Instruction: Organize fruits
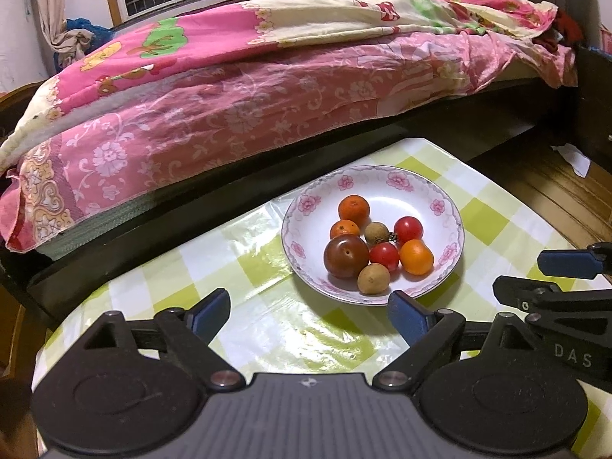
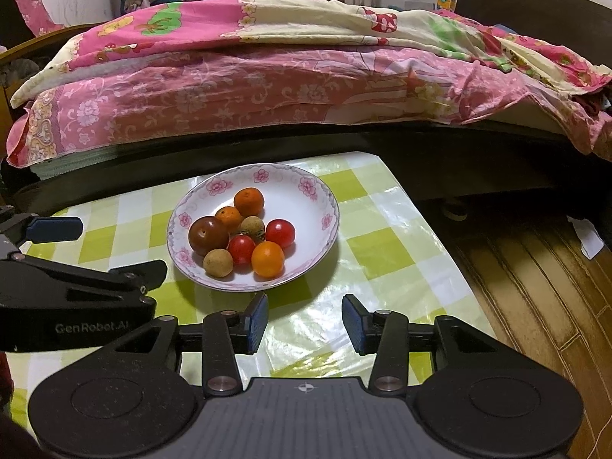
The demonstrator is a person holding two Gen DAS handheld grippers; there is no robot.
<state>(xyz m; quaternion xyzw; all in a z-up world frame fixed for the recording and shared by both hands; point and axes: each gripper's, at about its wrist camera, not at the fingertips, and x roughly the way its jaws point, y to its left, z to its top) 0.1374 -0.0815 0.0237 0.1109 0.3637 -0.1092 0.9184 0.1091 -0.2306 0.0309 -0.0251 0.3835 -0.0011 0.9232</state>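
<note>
A white plate with pink flowers (image 1: 428,187) (image 2: 306,199) sits on the green-checked table and holds several fruits: a dark plum (image 1: 346,255) (image 2: 208,235), small oranges (image 1: 354,207) (image 2: 249,201), red cherry tomatoes (image 1: 408,227) (image 2: 280,232) and brown longans (image 1: 373,278) (image 2: 218,263). My left gripper (image 1: 311,315) is open and empty, just short of the plate's near left. My right gripper (image 2: 305,319) is open and empty, just short of the plate's near right.
A bed with a pink floral quilt (image 1: 229,95) (image 2: 267,76) stands right behind the table (image 1: 267,325) (image 2: 382,244). Wooden floor (image 2: 535,287) lies beyond the table's right edge. The right gripper shows at the left wrist view's right edge (image 1: 566,264).
</note>
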